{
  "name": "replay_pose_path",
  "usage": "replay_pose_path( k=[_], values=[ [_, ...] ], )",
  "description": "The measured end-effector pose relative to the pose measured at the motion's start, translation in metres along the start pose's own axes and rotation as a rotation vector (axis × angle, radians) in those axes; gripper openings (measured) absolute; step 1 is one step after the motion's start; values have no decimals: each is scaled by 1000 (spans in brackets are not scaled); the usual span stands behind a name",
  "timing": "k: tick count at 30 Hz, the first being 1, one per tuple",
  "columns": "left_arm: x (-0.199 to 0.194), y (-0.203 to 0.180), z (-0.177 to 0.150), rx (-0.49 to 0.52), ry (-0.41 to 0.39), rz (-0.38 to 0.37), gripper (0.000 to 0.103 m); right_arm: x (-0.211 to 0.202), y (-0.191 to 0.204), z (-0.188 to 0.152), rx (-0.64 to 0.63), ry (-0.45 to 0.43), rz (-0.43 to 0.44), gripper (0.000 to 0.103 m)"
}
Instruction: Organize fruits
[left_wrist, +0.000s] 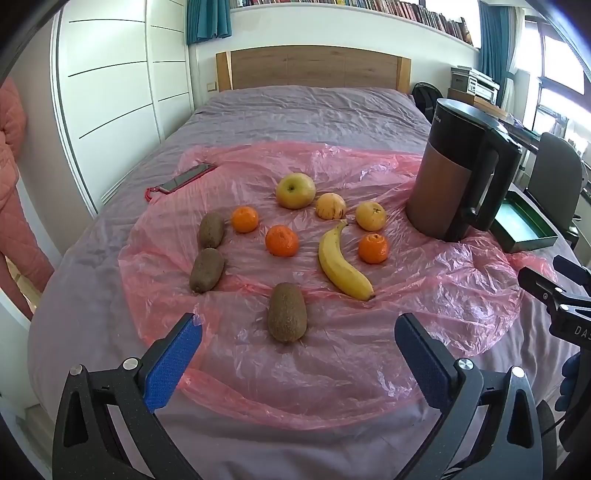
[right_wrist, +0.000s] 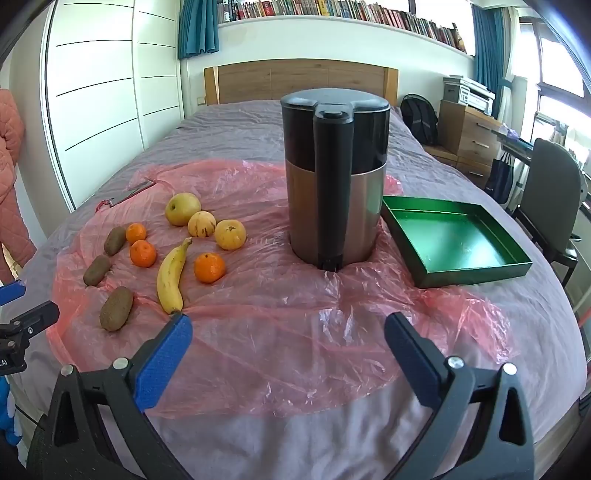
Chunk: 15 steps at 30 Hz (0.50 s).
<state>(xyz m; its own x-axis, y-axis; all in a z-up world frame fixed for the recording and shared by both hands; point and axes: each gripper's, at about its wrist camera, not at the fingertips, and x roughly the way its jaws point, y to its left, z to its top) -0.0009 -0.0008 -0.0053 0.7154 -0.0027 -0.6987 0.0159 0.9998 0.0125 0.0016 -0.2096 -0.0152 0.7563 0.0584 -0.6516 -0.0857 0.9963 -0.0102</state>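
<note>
Left gripper (left_wrist: 297, 334): jaws spread wide, holding nothing, hovering above the nearest kiwi (left_wrist: 287, 312).
Right gripper (right_wrist: 288, 332): jaws wide too, empty, over bare plastic sheet (right_wrist: 295, 350) in front of the kettle (right_wrist: 334, 177).
Fruit: three kiwis, three mandarins, a banana (left_wrist: 343, 262), an apple (left_wrist: 295, 190) and two yellowish fruits lie loose on the sheet, left of the kettle.
Tray: green tray (right_wrist: 476, 273), empty, right of the kettle, likely the destination.
Risk: round fruit may roll on the soft bed (left_wrist: 306, 110); slick, wrinkled plastic may catch in the blue pads (left_wrist: 173, 362).
Obstacle: the tall kettle stands between fruit and tray; a carrying arm could knock it over.
Nearby: a phone (left_wrist: 188, 177) at the sheet's far left edge.
</note>
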Motion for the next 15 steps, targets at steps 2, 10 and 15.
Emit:
replay_pose_path(
  k=[2, 10, 15],
  values=[
    [0, 1, 0, -1, 1, 2, 102, 0, 0, 0, 1, 0, 0, 103],
    [2, 1, -2, -7, 8, 4, 102, 1, -1, -1, 1, 1, 1, 103],
    [3, 1, -2, -7, 9, 5, 102, 1, -1, -1, 2, 1, 0, 103]
  ],
)
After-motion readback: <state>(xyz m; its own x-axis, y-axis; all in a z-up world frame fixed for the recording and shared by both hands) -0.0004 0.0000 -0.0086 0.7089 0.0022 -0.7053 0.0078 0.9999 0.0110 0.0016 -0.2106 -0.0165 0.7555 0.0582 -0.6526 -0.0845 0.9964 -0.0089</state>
